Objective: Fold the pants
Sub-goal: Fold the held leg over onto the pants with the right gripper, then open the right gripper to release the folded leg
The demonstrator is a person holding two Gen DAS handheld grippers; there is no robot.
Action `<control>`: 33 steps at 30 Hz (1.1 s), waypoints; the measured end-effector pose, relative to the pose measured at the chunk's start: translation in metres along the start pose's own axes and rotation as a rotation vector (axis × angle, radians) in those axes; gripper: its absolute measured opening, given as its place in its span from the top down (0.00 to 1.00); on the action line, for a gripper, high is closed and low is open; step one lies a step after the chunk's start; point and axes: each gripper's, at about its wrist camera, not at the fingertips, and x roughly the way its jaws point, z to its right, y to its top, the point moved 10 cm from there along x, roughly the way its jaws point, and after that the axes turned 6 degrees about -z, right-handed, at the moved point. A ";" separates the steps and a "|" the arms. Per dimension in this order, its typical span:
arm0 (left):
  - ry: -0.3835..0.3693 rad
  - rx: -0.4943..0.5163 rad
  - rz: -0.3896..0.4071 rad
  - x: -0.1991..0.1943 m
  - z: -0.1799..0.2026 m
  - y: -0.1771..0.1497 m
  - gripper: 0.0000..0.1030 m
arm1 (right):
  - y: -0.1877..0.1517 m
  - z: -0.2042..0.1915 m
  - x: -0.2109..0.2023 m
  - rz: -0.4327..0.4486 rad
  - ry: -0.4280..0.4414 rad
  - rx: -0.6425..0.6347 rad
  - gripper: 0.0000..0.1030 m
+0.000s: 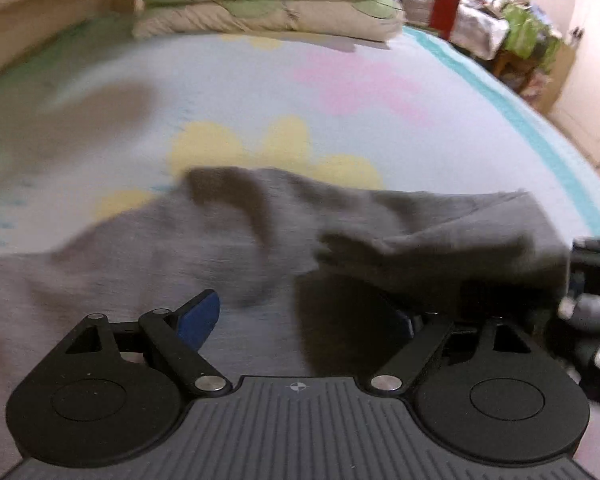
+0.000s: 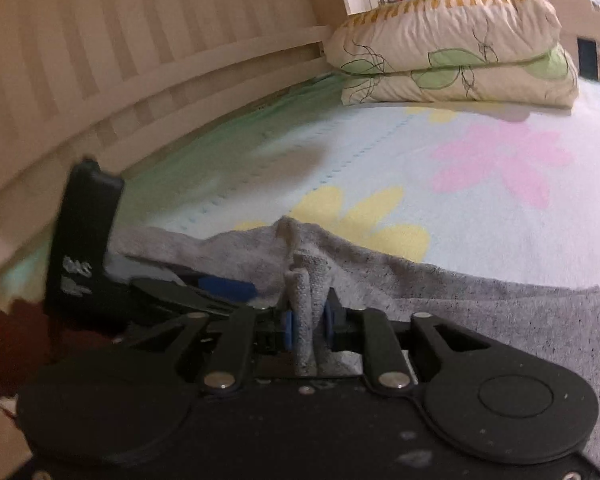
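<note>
Seemingly mid-fold, the left claw (image 1: 300,320) stands spread over the soft grey knit pants (image 1: 148,256) on the flowered bed sheet (image 1: 240,80) near its front edge, long axis left-right, while the right claw (image 2: 309,326) pinches a bunched edge, next needing carrying across.

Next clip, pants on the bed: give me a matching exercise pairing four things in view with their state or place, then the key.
Column 1:
1. left gripper
2. right gripper
3. pillows
4. grey pants

Column 2:
A. stacked at the far end of the bed
B. shut on a bunched fold of fabric
C. open, pads wide apart over the cloth
D. spread rumpled on the flowered sheet

Pairs: 1-C, 2-B, 3-A, 4-D
</note>
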 end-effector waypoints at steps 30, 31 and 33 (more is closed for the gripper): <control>-0.143 0.166 -0.077 -0.008 0.072 -0.043 0.17 | -0.026 0.210 -0.019 -0.111 -0.347 0.284 0.93; -0.144 0.162 -0.079 -0.008 0.072 -0.043 0.17 | -0.026 0.204 -0.024 -0.098 -0.332 0.289 0.91; -0.153 0.140 -0.082 -0.008 0.071 -0.041 0.17 | -0.033 0.191 -0.037 -0.083 -0.290 0.304 0.91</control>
